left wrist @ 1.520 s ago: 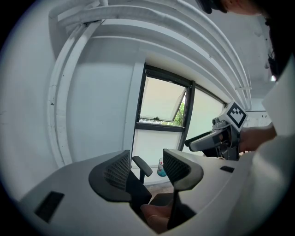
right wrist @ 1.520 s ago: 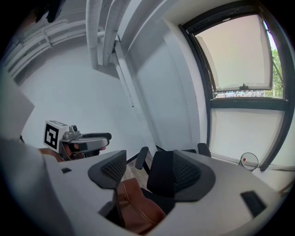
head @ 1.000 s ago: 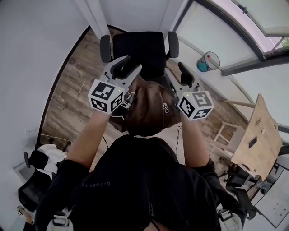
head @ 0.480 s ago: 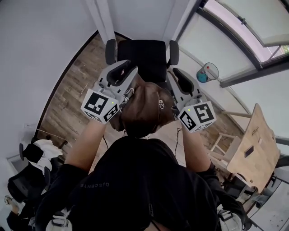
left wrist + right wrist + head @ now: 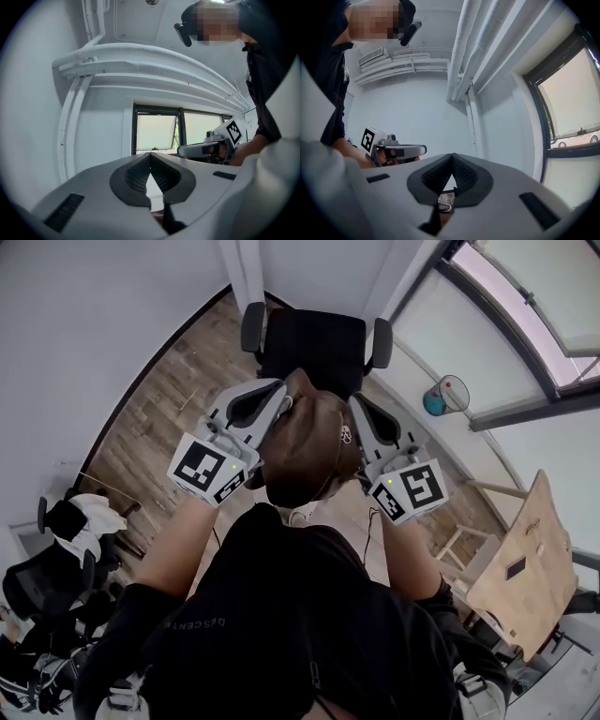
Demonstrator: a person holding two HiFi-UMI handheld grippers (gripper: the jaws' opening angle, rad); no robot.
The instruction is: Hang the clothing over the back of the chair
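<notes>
A brown garment (image 5: 309, 442) with a small white logo hangs bunched between my two grippers, in front of a black office chair (image 5: 314, 343) with grey armrests. My left gripper (image 5: 279, 388) is shut on the garment's upper left edge. My right gripper (image 5: 356, 407) is shut on its right edge. In the left gripper view the jaws (image 5: 150, 157) meet at the tips, with a strip of brown cloth (image 5: 161, 216) below them. In the right gripper view the jaws (image 5: 452, 157) also meet, above a cloth tag with a metal loop (image 5: 445, 205). Both grippers point level.
A second dark chair with white cloth on it (image 5: 66, 531) stands at the lower left. A wooden table (image 5: 516, 559) and a pale stool (image 5: 464, 517) are at the right. A teal object (image 5: 436, 401) sits by the window wall. The floor is wood planks (image 5: 178, 399).
Both grippers went from open to shut on the brown garment. They moved up and toward the chair, and the garment came with them.
</notes>
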